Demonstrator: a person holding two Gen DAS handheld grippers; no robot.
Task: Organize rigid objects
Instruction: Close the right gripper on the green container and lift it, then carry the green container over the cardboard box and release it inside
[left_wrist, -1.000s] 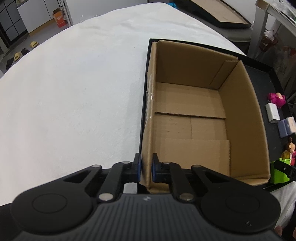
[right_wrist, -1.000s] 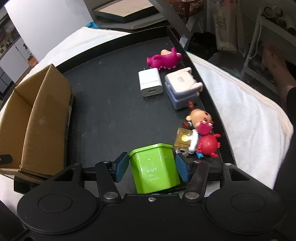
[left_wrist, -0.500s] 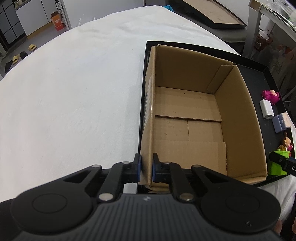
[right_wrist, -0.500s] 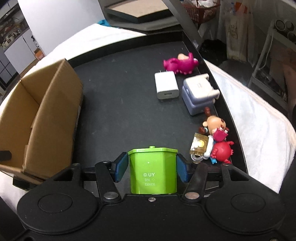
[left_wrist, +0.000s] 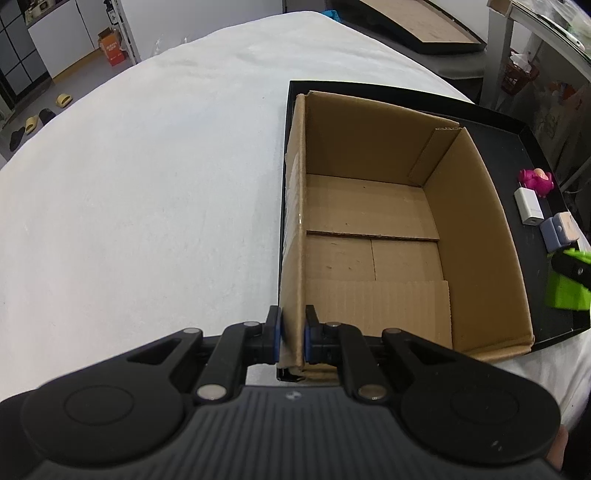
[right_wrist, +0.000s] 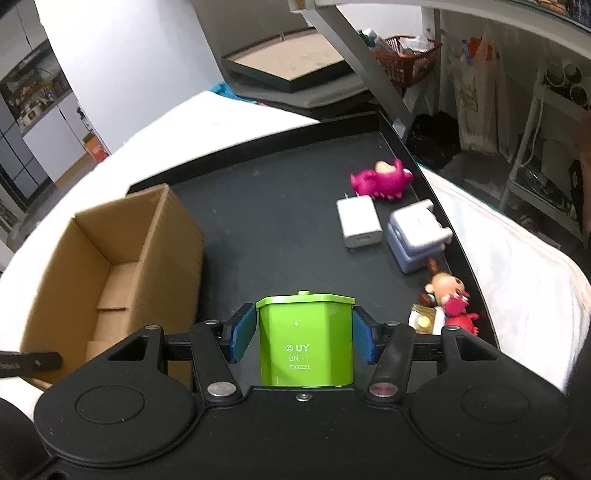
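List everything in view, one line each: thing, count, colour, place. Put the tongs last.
cardboard box: one, brown, empty, left part of tray
tray: one, black, on the white cloth
white cloth: one, covering the table
green container: one, green, between the right tongs' pads
plush toy: one, magenta, far right of tray
charger: one, white, beside the plush toy
lavender block: one, pale lavender, right of charger
figurines: small cluster, red and tan, tray's right edge
left tongs: shut on the box wall
right tongs: shut on the green container

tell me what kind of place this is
Probably a workshop or lab room, not a home: a white cloth-covered table, storage shelving with a basket, and spare framed boards stacked behind.
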